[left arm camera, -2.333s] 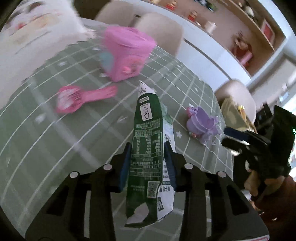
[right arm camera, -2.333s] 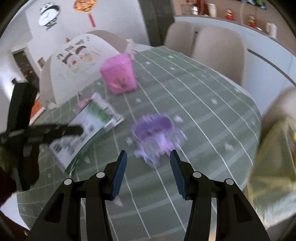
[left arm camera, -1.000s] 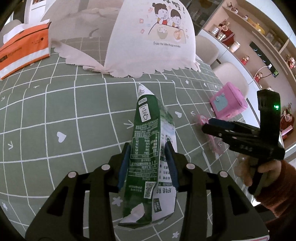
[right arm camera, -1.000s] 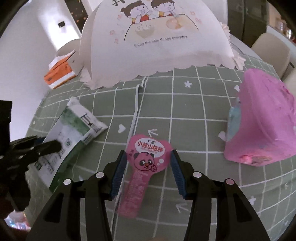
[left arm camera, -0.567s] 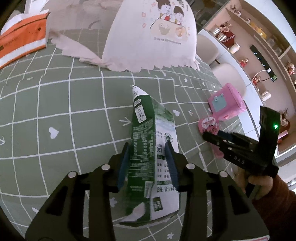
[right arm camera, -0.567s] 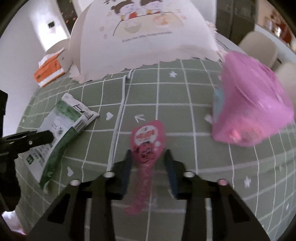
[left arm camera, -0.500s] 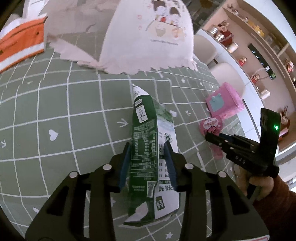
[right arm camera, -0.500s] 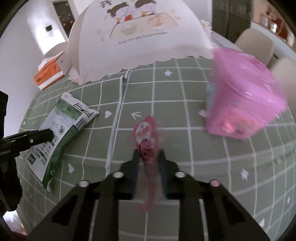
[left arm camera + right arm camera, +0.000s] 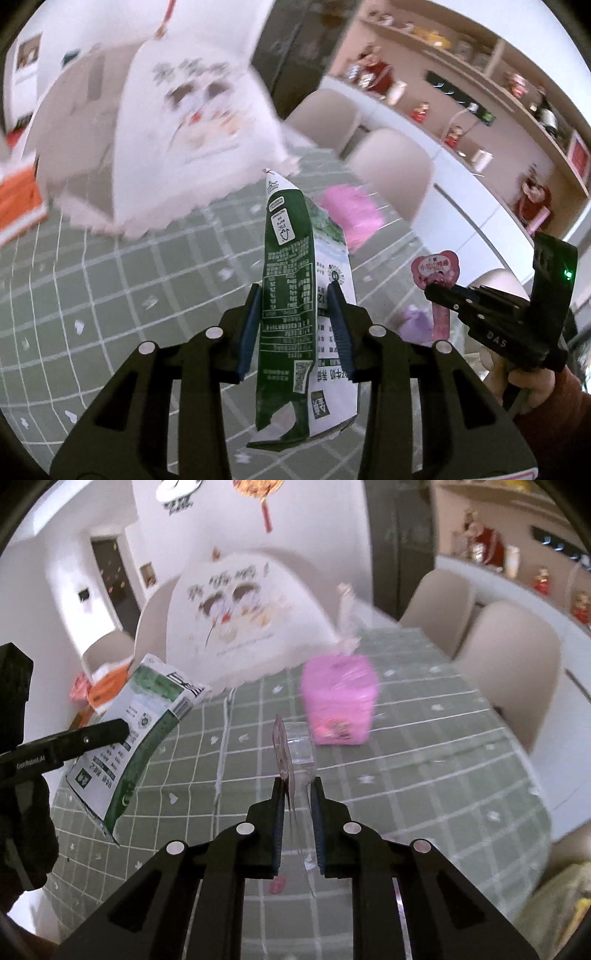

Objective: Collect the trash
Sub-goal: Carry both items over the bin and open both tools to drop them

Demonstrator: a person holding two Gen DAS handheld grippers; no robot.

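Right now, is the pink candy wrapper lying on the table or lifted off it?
Lifted off. The right hand-held gripper is shut on the pink candy wrapper, which hangs in the air above the green tablecloth.

Both grippers point downward: the left gripper (image 9: 295,325) clamps a carton, and the right gripper (image 9: 298,823) pinches a wrapper after closing.

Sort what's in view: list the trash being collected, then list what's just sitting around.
Trash in hand:
- green and white carton, held in the left hand-held gripper
- pink lollipop wrapper, held in the right hand-held gripper

Just lying about:
- pink box on the table
- white food cover
- orange tissue box
- purple toy
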